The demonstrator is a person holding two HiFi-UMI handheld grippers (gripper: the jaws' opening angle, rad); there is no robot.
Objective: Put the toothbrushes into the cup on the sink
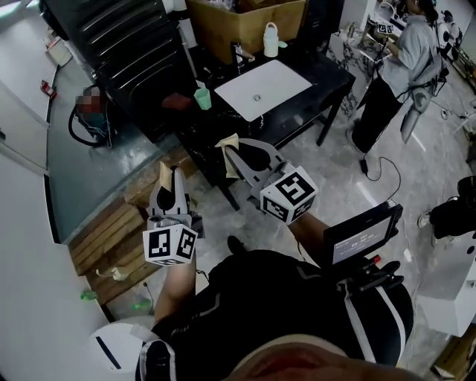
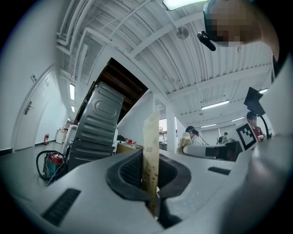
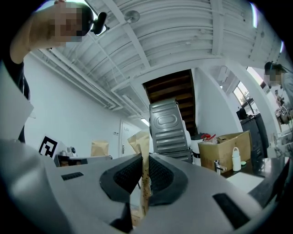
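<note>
My left gripper (image 1: 172, 181) is shut on a flat tan paper-wrapped toothbrush (image 1: 165, 177), held upright at waist height. In the left gripper view the packet (image 2: 151, 146) stands pinched between the dark pads (image 2: 130, 171). My right gripper (image 1: 236, 151) is shut on a second tan packet (image 1: 227, 143), which in the right gripper view (image 3: 141, 151) rises from between its pads (image 3: 160, 176). The green cup (image 1: 202, 98) stands on the black table left of the white sink (image 1: 282, 78), well ahead of both grippers.
A faucet (image 1: 239, 53), a white bottle (image 1: 271, 39) and a cardboard box (image 1: 245, 22) are behind the sink. A black ribbed appliance (image 1: 119, 37) stands at the left, wooden pallets (image 1: 111, 238) below it. A person (image 1: 401, 67) stands at the far right.
</note>
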